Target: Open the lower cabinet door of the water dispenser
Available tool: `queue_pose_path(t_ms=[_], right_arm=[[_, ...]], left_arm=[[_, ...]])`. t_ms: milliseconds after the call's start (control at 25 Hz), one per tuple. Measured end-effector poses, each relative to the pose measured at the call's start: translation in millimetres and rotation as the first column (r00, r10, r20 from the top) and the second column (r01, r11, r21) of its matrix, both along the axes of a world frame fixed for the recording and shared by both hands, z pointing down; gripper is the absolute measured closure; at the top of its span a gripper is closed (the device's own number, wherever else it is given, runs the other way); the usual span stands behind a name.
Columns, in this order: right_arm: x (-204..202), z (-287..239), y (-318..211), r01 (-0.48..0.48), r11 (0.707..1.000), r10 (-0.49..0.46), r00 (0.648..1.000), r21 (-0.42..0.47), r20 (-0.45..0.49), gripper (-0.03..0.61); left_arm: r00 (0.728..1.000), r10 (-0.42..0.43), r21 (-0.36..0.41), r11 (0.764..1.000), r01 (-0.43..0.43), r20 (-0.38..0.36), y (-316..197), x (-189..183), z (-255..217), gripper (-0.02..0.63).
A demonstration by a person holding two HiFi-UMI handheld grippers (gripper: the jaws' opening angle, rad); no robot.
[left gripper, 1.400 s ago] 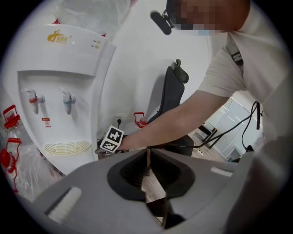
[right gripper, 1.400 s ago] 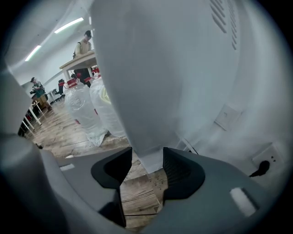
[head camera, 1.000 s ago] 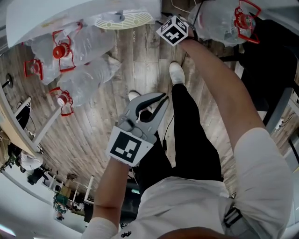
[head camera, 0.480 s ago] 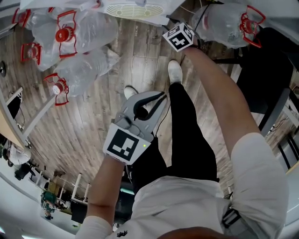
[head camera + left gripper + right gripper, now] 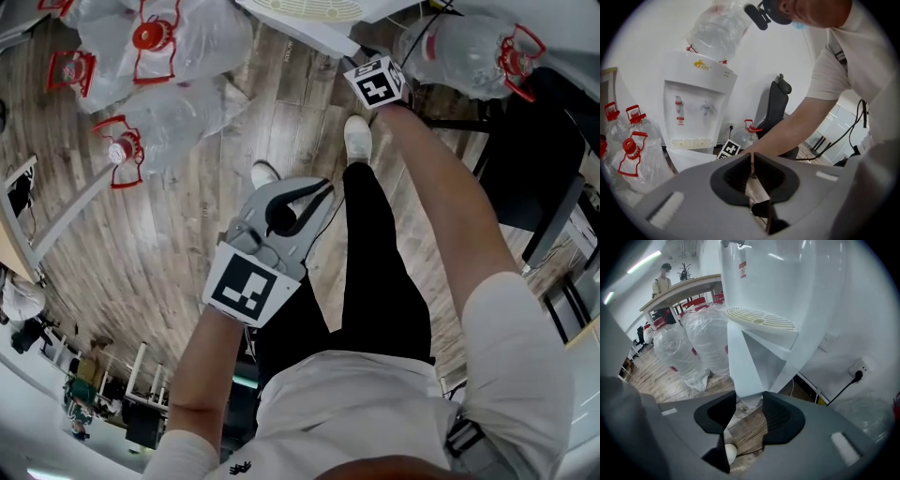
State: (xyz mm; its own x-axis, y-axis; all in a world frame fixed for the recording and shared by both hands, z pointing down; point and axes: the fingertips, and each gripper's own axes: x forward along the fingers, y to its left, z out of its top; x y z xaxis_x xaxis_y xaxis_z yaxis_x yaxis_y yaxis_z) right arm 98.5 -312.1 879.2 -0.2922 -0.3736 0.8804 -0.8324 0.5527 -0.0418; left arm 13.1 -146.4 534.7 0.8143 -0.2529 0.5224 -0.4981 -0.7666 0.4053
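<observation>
My right gripper [image 5: 749,401] is clamped on the free edge of the lower cabinet door [image 5: 746,364]. The door stands swung out from the water dispenser [image 5: 780,277], just beneath the drip tray [image 5: 761,320]. My left gripper [image 5: 751,161] hangs well back, jaws pressed together on nothing. Water bottles [image 5: 178,47] lie on the floor to the left.

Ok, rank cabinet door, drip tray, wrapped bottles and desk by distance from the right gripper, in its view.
1. Cabinet door, between the jaws.
2. Drip tray, just above.
3. Wrapped bottles, left.
4. Desk, far upper left.
</observation>
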Motion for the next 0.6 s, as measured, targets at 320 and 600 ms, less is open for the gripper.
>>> queue_pose_path(t_ms=[320,600], right_arm=[[-22.3,-5.3,24.7,-0.051,0.999,0.050,0.998,-0.016,-0.027,0.405],[-47.9,-4.6,47.5,-0.041,0.999,0.040,0.998,-0.022,-0.040,0.417]], left_arm=[[1.000,-0.022,0.016,1.000,0.022,0.007,7.2,-44.9,-9.3,0.555],[0.999,-0.047,0.025,0.999,0.047,-0.002,20.0,-77.1,-12.3,0.555]])
